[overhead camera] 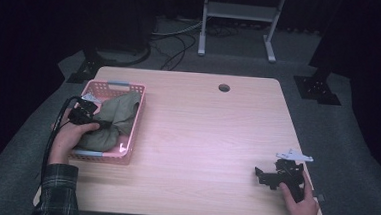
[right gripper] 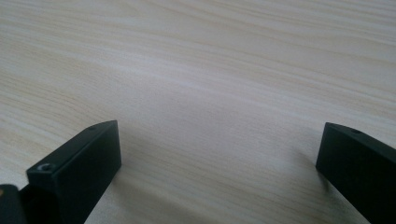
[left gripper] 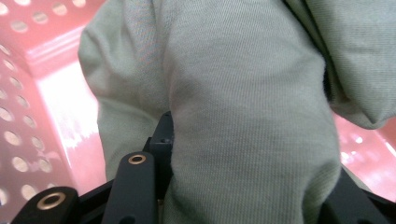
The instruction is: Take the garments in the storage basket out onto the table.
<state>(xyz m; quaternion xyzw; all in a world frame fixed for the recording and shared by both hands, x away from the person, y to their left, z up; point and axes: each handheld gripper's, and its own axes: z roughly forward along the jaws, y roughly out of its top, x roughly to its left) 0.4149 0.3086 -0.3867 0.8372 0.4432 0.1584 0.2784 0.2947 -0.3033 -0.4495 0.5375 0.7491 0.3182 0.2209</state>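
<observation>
A grey-green cloth [overhead camera: 110,122] lies bunched inside a pink perforated basket [overhead camera: 133,121] at the table's left side. My left gripper [overhead camera: 102,124] reaches into the basket and is shut on a thick fold of that cloth [left gripper: 243,116], which bulges between the black jaws in the left gripper view, with the basket's pink wall [left gripper: 28,93] behind it. My right gripper [overhead camera: 260,175] rests low at the table's front right corner, open, with bare wood between its two fingers [right gripper: 79,172].
The light wooden table [overhead camera: 212,134] has a round cable hole [overhead camera: 224,87] near its far edge. Beyond it stand a white metal frame [overhead camera: 239,20], dark stands and loose cables on the grey floor. A black cable trails from the left gripper.
</observation>
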